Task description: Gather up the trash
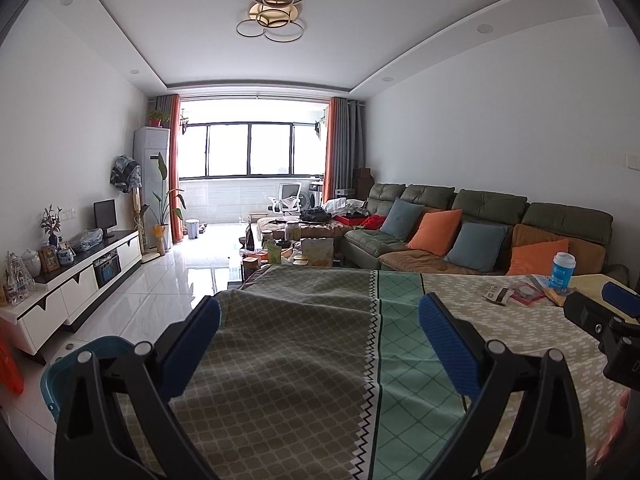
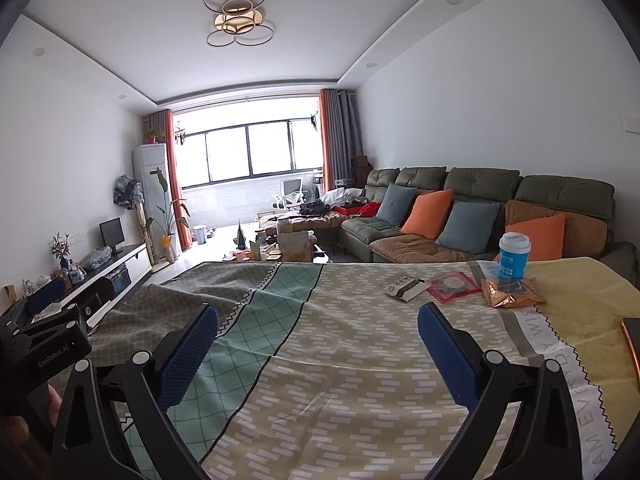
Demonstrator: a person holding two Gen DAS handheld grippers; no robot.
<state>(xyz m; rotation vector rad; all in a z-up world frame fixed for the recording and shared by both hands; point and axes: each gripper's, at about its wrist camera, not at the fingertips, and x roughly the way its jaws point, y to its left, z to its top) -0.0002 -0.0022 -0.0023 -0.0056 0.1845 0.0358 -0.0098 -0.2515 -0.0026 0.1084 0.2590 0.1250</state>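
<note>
Four bits of trash lying at two o'clock on the counter (image 2: pixel 360 360): blue cup (image 2: pixel 514 256), gold wrapper (image 2: pixel 512 298), red packet (image 2: pixel 454 286), white packet (image 2: pixel 404 290). Holding both the right gripper (image 2: pixel 318 350) and left gripper (image 1: pixel 320 344) jaws spread wide, gripping nothing. Reaching low for the flat white packet, pinching its edge.

Cut off and unreadable, as we see it

We lose the teal bin (image 1: pixel 86 354) behind the left gripper's linkage; a copper-edged object (image 2: pixel 632 344) is cut by the right view's edge; print on the white wrapper (image 2: pixel 404 289) is too small to read.

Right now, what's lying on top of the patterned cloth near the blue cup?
Three wrappers lie beside the blue cup: a white one, a red one and an orange one. The cloth hides whatever is beneath.
</note>
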